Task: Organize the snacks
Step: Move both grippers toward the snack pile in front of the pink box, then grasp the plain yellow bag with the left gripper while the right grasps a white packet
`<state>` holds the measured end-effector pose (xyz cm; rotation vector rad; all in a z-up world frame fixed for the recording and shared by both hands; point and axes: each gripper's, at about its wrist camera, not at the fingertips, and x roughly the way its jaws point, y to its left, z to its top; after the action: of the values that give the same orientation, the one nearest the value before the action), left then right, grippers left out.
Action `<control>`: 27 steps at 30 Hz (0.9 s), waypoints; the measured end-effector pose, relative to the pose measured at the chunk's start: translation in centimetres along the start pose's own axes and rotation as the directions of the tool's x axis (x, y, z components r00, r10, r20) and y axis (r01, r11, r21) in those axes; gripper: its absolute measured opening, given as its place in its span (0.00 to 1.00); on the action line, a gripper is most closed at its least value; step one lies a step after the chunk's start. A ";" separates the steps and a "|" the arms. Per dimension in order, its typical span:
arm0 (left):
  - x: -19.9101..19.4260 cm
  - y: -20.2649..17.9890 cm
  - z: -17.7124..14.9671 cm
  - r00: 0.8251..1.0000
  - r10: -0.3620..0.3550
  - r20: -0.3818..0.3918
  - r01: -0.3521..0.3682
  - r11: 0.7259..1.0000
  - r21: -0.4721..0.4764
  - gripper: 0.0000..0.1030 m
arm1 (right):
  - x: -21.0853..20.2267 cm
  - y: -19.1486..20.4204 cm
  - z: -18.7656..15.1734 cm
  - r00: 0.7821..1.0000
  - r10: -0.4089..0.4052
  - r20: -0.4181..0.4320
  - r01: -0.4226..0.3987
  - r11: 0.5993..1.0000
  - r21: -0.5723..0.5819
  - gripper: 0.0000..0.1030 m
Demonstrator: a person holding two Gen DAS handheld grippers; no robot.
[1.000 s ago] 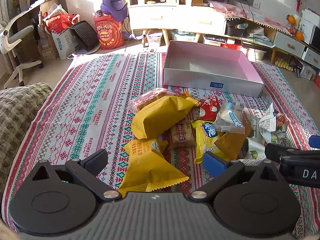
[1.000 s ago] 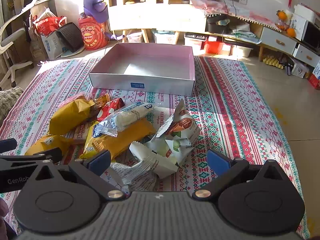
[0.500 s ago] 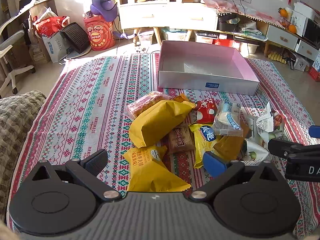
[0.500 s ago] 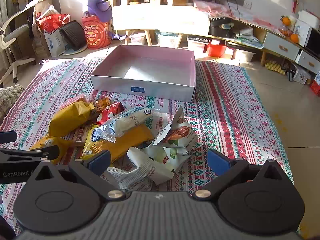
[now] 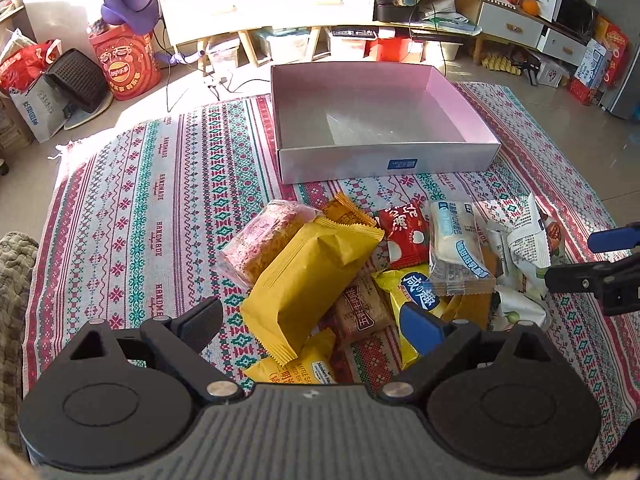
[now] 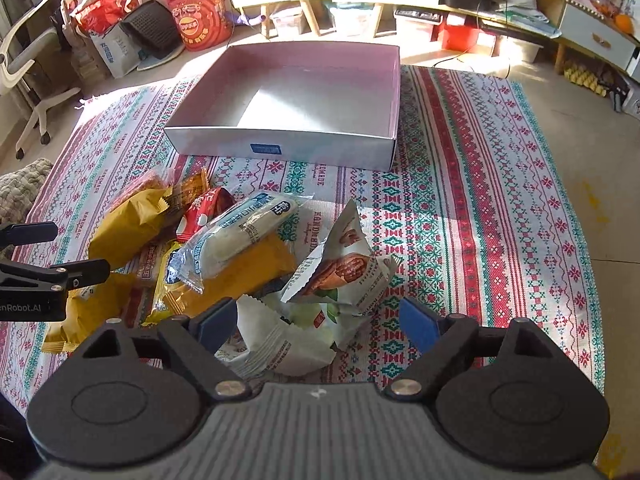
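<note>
A pile of wrapped snacks lies on the patterned cloth in front of an empty pink box (image 5: 384,162) (image 6: 280,146). In the left wrist view my left gripper (image 5: 314,322) is open, its jaws either side of a big yellow packet (image 5: 308,284), with a brown packet (image 5: 360,312) beside it. In the right wrist view my right gripper (image 6: 316,322) is open over white packets (image 6: 280,344), just before a walnut packet (image 6: 344,276). A clear packet with a white bar (image 6: 236,236) (image 5: 456,252) lies on top of the pile. A red packet (image 5: 404,232) lies behind.
The cloth (image 5: 140,208) (image 6: 480,200) covers the floor, with bare floor to the right (image 6: 612,184). Behind the box stand a white cabinet (image 5: 264,4), a red bag (image 5: 124,64) and storage boxes. A grey cushion (image 5: 16,280) lies at the left.
Both grippers have moved forward and lower toward the pile and box. The nearest yellow packet now lies partly under my left gripper. Both stay open.
</note>
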<state>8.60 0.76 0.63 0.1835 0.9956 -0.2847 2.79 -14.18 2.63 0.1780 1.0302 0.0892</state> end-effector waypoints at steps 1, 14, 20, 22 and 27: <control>0.3 -0.1 0.1 1.000 -0.007 -0.003 0.007 1.000 0.020 0.95 | 0.2 -0.2 0.2 1.000 0.004 -0.005 -0.004 1.000 0.009 0.82; 5.3 -0.6 1.2 0.996 0.046 -0.073 -0.033 0.984 0.175 0.79 | 4.5 -1.4 1.0 0.990 -0.006 -0.139 0.015 0.998 0.063 0.65; 5.3 -0.3 1.1 0.998 0.028 -0.053 -0.019 0.986 0.163 0.77 | 5.0 -1.5 0.8 0.991 0.005 -0.136 0.002 0.999 0.049 0.62; 5.3 -0.2 1.2 0.998 0.017 -0.056 -0.008 0.988 0.153 0.77 | 5.0 -1.6 0.7 0.991 0.014 -0.132 -0.008 0.999 0.046 0.62; 5.4 0.2 1.1 0.998 -0.006 -0.058 0.014 0.992 0.128 0.73 | 5.1 -2.1 0.5 0.990 0.052 -0.132 -0.044 0.997 0.061 0.56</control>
<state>12.27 -0.12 -3.32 0.3053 1.0358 -0.3548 5.81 -15.50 -1.78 0.2523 1.1625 0.1159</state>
